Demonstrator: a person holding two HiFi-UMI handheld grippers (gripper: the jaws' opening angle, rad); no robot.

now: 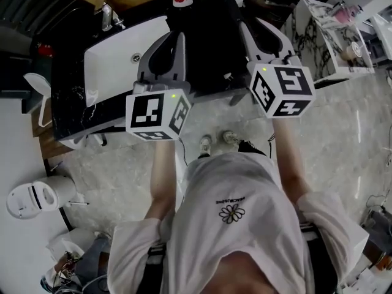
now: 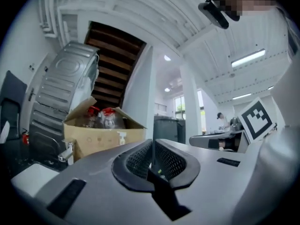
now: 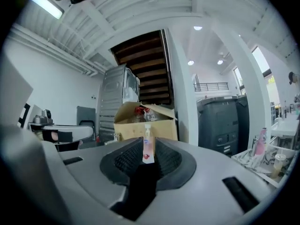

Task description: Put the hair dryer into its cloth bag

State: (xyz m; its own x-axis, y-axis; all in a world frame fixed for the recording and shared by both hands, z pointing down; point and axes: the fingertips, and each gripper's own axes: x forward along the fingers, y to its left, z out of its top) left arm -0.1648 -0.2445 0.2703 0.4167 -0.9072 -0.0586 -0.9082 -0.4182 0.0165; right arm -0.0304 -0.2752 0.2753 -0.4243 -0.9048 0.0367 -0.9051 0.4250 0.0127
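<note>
Grey plastic: two grippers, held level. Fingers together on left gripper (image 2: pixel 152 144), slightly apart on right gripper (image 3: pixel 149 146), nothing clamped. One white sink (image 1: pixel 110 60), one cardboard box (image 2: pixel 101 137).

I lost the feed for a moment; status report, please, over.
Left gripper shut, empty. Right gripper slightly open, empty. Hair dryer and cloth bag not in sight. No obstruction seen.

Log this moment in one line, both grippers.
left gripper: jaws together, empty | right gripper: jaws slightly apart, empty | both held level by white rectangular sink | hair dryer, cloth bag: not in view
</note>
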